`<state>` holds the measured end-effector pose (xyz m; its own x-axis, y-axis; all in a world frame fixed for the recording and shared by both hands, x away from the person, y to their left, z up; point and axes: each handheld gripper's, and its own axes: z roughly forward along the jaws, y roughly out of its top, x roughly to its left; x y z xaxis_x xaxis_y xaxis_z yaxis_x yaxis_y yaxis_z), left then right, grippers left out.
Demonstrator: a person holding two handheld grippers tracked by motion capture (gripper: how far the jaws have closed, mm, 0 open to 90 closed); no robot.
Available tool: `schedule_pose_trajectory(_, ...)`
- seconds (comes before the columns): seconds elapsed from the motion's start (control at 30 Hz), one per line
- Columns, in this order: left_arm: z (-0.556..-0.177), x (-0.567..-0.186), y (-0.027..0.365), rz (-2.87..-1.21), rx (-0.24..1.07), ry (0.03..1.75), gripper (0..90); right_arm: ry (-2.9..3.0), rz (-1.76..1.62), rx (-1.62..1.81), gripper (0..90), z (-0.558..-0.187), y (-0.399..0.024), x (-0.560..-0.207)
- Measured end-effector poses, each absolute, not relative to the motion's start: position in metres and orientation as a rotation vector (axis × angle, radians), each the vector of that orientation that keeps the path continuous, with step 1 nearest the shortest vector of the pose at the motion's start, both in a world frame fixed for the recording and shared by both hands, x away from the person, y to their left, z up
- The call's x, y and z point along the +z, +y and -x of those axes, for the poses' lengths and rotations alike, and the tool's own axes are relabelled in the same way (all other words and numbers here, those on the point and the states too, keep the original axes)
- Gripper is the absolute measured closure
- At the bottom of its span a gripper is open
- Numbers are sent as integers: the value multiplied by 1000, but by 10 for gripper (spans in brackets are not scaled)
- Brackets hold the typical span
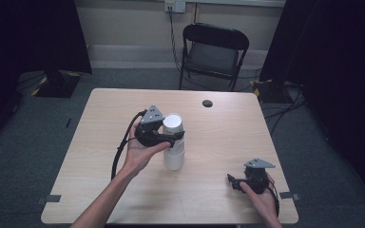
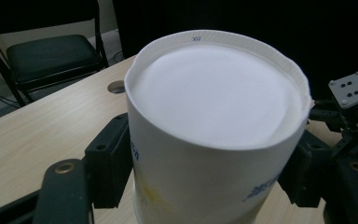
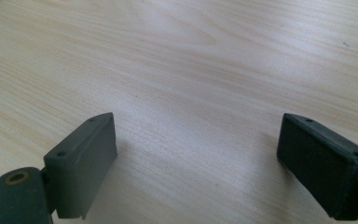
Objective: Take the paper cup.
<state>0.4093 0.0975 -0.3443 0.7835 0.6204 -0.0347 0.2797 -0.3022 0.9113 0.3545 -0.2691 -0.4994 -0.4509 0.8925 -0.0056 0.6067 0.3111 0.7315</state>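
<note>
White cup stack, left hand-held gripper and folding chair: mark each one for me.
white cup stack (image 2: pixel 214 107), left gripper view, on the upturned base of the top cup
left hand-held gripper (image 1: pixel 178 136), high view, between its fingertips
folding chair (image 1: pixel 212 58), high view, on the seat

L gripper (image 1: pixel 173 136) raised mid-table, jaws clamped, palm under body, forearm reaching in diagonally | R gripper (image 1: pixel 233 182) low nr R edge, jaws wide apart, hand resting behind
</note>
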Motion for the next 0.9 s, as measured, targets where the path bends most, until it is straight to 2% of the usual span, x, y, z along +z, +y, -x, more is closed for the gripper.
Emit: schedule_pose_trajectory(0.9, -391, -309, 113, -1830, 430, 635, 303, 2172, -1333, 940, 114, -354, -269, -499)
